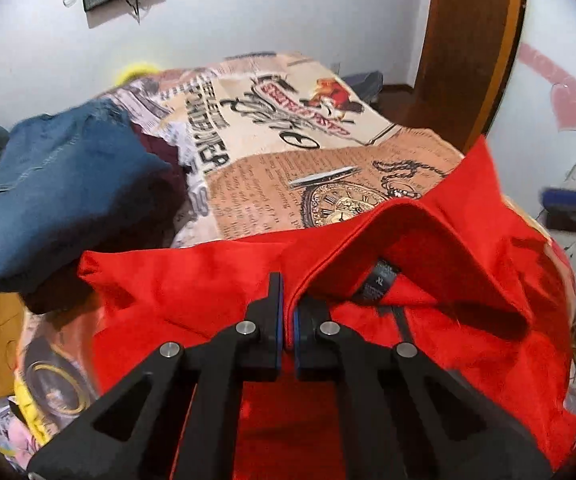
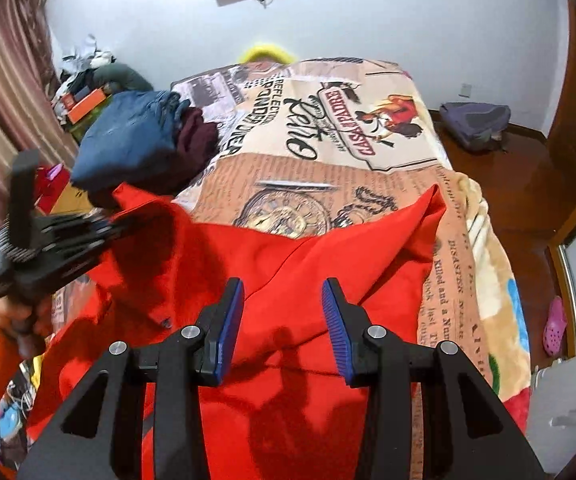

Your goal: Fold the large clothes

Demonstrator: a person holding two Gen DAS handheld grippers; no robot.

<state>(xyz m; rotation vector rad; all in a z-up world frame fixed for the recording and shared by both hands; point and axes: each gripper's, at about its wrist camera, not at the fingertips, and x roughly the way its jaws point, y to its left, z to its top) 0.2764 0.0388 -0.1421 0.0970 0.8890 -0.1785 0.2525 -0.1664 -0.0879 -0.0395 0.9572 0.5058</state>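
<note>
Two handheld grippers work over a red shirt (image 2: 288,280) spread across the near end of a bed covered by a newspaper-print blanket (image 2: 328,136). At far left on the bed sits a folded blue garment (image 2: 127,140) with a dark maroon garment (image 2: 197,132) beside it. The left gripper (image 1: 285,312), held by a hand (image 2: 19,316) in an orange sleeve, has its jaws pressed together, pinching the red fabric near the collar label. To the right, the right gripper (image 2: 283,320) hangs above the shirt, jaws spread, holding nothing.
</note>
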